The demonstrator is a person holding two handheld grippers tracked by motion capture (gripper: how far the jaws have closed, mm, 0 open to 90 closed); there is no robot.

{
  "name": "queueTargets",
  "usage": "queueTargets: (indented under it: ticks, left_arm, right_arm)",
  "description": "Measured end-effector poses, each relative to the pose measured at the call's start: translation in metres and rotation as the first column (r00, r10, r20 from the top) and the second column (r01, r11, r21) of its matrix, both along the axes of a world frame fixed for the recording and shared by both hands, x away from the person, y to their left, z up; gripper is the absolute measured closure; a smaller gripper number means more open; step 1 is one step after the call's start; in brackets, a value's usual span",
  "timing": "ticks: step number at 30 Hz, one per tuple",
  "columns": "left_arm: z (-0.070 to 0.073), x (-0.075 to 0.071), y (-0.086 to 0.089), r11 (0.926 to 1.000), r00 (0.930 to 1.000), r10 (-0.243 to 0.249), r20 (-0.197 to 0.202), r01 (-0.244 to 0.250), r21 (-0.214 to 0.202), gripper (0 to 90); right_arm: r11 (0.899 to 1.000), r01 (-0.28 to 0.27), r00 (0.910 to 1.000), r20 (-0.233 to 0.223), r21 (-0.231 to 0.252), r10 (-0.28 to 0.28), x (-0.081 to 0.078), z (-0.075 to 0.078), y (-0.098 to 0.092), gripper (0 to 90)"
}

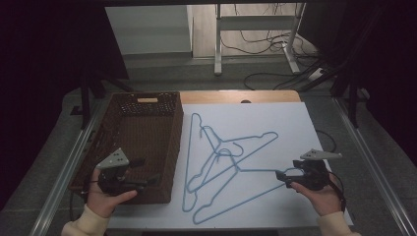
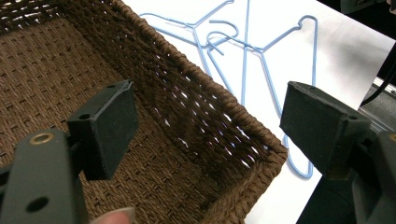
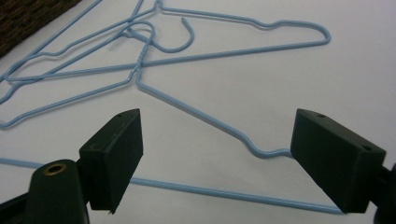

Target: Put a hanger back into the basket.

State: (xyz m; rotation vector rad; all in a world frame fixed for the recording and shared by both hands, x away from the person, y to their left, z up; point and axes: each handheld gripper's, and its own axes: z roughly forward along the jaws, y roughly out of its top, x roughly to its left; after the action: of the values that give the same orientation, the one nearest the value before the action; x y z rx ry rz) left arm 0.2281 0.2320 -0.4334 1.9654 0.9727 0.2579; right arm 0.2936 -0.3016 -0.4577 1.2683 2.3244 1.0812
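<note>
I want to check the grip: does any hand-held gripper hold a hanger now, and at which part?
Nothing is held. The left hand-held gripper is open above the basket; the right hand-held gripper is open around a hanger's end.

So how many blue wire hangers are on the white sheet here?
3, as far as the tangle lets me tell. One hanger lies along the basket's side, one stretches toward the far right, and one lies nearest, its end by the right gripper. They overlap mid-sheet.

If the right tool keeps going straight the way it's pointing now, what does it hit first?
Most likely the nearest blue wire hanger: its shoulder wire already lies between the open right tool pads, just ahead on the white sheet. How high the tool sits above it is unclear.
</note>
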Motion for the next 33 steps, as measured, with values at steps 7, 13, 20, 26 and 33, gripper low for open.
queueTargets:
  ticks: [7,13,20,26,33]
  left_arm:
    - [0.001,0.0,0.0,1.0,1.0,-0.001,0.002,0.001,-0.001,19.3]
    - [0.001,0.0,0.0,1.0,1.0,0.001,0.004,-0.001,0.0,19.3]
    - [0.003,-0.001,0.0,1.0,1.0,-0.005,0.008,0.005,-0.002,19.4]
    - [0.001,-0.001,0.0,1.0,1.0,-0.008,0.001,0.008,0.002,19.4]
    - [0.002,-0.003,-0.001,0.9999,0.9999,-0.012,0.003,0.012,0.007,19.5]
  right_arm:
    - [1.0,0.012,0.9999,-0.012,-0.007,-0.012,0.0,-0.001,-0.001,18.2]
    - [1.0,0.026,0.9995,-0.016,-0.013,-0.026,0.001,0.0,0.002,20.3]
    - [1.0,-0.01,0.9996,-0.027,-0.018,0.01,0.005,0.003,0.018,21.6]
    - [1.0,-0.017,0.9988,-0.046,-0.021,0.016,0.012,0.002,0.027,23.4]
    - [0.999,-0.043,0.9971,-0.065,-0.033,0.041,0.02,0.001,0.05,24.8]
